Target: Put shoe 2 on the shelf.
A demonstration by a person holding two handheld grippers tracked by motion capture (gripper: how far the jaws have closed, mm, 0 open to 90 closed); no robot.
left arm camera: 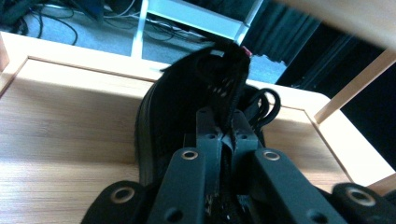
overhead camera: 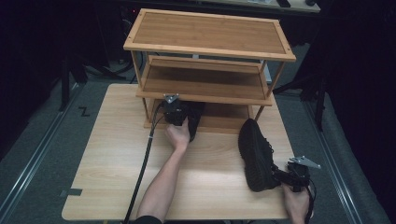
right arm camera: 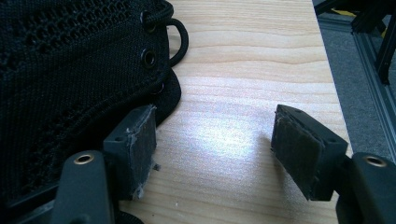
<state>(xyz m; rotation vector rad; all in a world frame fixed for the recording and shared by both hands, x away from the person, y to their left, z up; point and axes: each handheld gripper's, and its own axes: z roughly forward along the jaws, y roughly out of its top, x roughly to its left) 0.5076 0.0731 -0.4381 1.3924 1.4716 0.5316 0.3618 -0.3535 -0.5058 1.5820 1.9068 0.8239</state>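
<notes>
The left gripper (left arm camera: 223, 140) has its jaws pressed together on the upright heel edge of a black shoe (left arm camera: 187, 107), which sits in the middle of the left gripper view on the rack's bottom shelf (left arm camera: 60, 121). In the high view that gripper (overhead camera: 173, 112) is just left of centre, at the front edge of the lowest shelf, with the shoe (overhead camera: 195, 116) lying partly under the middle shelf. The right gripper (right arm camera: 215, 144) has its jaws wide apart, clamped on nothing; one pad lies against the mesh side of the second shoe (right arm camera: 70, 70) in the left of the right gripper view, and bare counter (right arm camera: 243, 70) shows between the jaws. In the high view this second shoe (overhead camera: 254, 154) lies on the counter at lower right, toe toward the rack (overhead camera: 210, 51), with the right gripper (overhead camera: 286, 178) at its heel. By my reading, the step in hand is seating the first shoe on the bottom shelf. The next move would call for opening the left jaws and drawing back without dragging the shoe out, then closing the right jaws on the second shoe's collar to lift it beside the first. Count: two shoes, two grippers, one rack with three shelves, one counter.
</notes>
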